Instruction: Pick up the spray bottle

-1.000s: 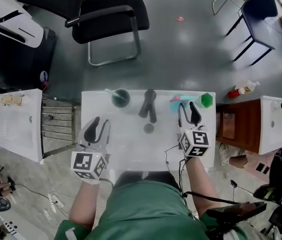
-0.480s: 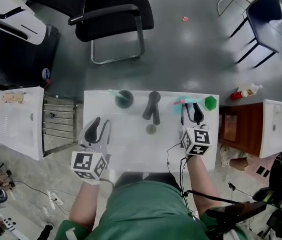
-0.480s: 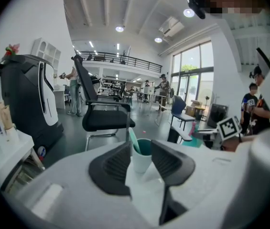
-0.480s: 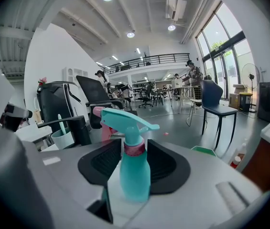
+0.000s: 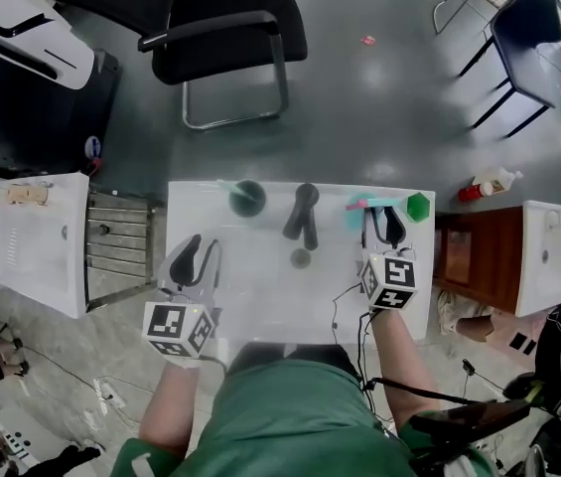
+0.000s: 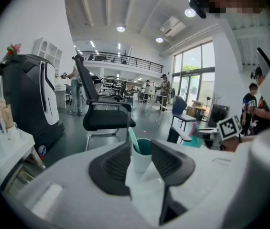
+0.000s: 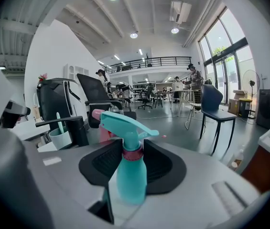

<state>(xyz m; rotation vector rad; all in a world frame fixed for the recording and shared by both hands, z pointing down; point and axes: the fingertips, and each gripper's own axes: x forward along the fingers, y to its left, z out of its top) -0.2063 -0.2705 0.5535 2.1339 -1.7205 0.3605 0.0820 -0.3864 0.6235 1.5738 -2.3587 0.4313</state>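
Note:
The spray bottle [image 7: 131, 175] is teal with a pink collar and stands upright on the white table [image 5: 260, 301], at the back right in the head view [image 5: 367, 207]. My right gripper [image 7: 127, 151] is open, its jaws either side of the bottle's body; whether the pads touch it does not show. In the head view the right gripper [image 5: 379, 225] reaches up to the bottle from the near side. My left gripper [image 5: 196, 256] is open at the table's left, holding nothing. In its own view the left gripper [image 6: 141, 149] points at a cup.
A white cup [image 5: 247, 197] with a green toothbrush stands at the back, beside a black object [image 5: 302, 213] and a small round piece [image 5: 301, 257]. A green block [image 5: 418, 205] sits right of the bottle. A black chair [image 5: 222, 38] stands beyond the table.
Nothing in the scene has visibly moved; only the head camera's framing has shifted slightly. Both grippers stay where they were.

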